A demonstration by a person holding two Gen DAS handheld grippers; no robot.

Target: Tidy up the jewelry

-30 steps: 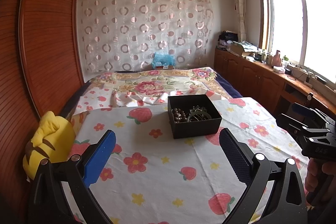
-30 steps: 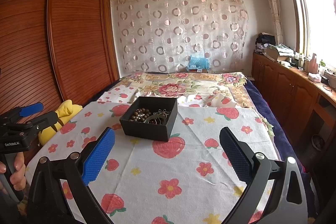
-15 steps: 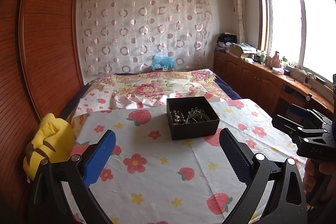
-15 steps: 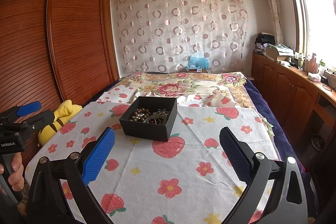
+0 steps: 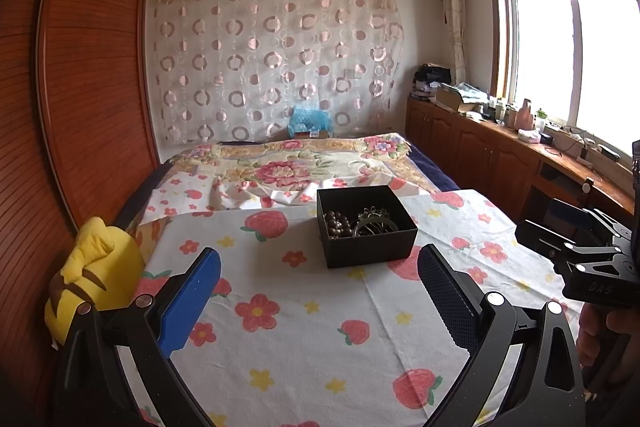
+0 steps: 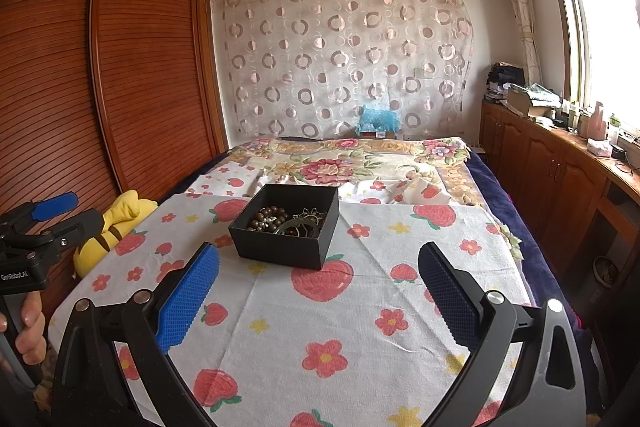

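Now I hold my left gripper [image 5: 318, 287] and right gripper [image 6: 318, 287] wide and empty, short of the open black cardboard box [image 5: 366, 225] on the strawberry-print cloth [image 5: 304, 339]. Inside, the brown bead bracelet [image 6: 267, 218] looks light, limp and slippery, so I'd pinch across its bunched strand.

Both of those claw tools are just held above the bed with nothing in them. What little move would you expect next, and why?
Probably the right gripper eases forward and down toward the black box. Both it and the left gripper are open and empty, short of the box, while the dark bead bracelet and other pieces lie jumbled inside, untouched.
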